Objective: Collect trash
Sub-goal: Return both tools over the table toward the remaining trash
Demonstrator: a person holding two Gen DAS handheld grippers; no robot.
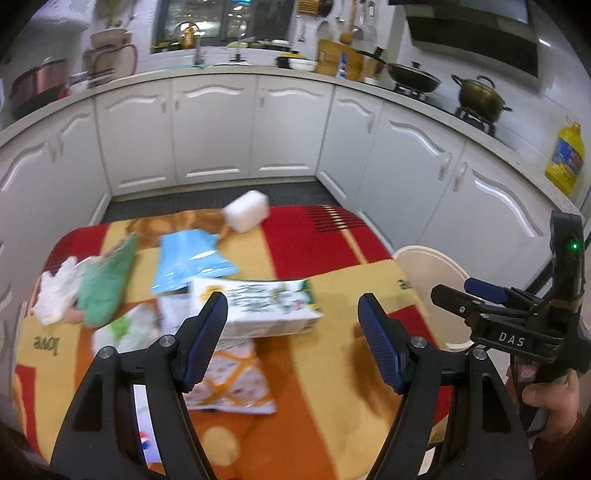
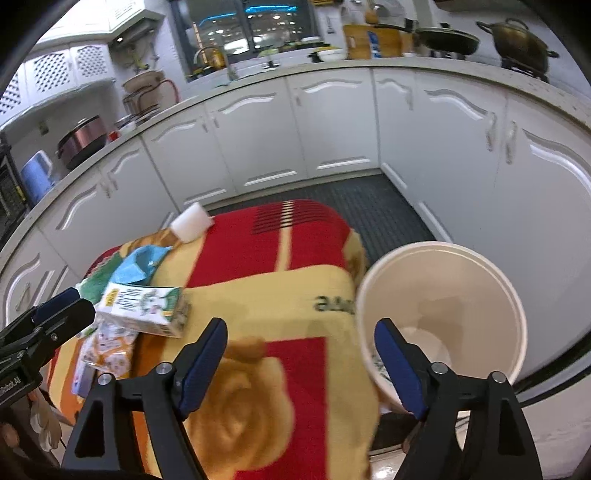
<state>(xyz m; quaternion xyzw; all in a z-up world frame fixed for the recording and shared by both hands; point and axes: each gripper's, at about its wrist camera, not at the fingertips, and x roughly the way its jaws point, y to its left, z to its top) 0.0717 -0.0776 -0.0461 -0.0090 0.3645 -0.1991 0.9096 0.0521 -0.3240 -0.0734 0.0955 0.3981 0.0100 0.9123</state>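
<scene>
Patterned blanket (image 1: 303, 240) | one carton (image 1: 266, 310), one bucket (image 2: 439, 310) | left tool (image 1: 295, 332), right tool (image 2: 301, 354): both spread, empty

This is a home kitchen: white cabinets (image 1: 214, 125) run under a curved counter (image 1: 229, 70), with a wok (image 1: 413, 75) and a brass pot (image 1: 480, 96) on a gas stove, utensils (image 1: 354, 22) hanging on the wall, a range hood (image 1: 476, 40), a tap (image 1: 198, 51) below a night window (image 1: 225, 18), a rice cooker (image 2: 83, 142) and an oil jug (image 1: 565, 158)
</scene>
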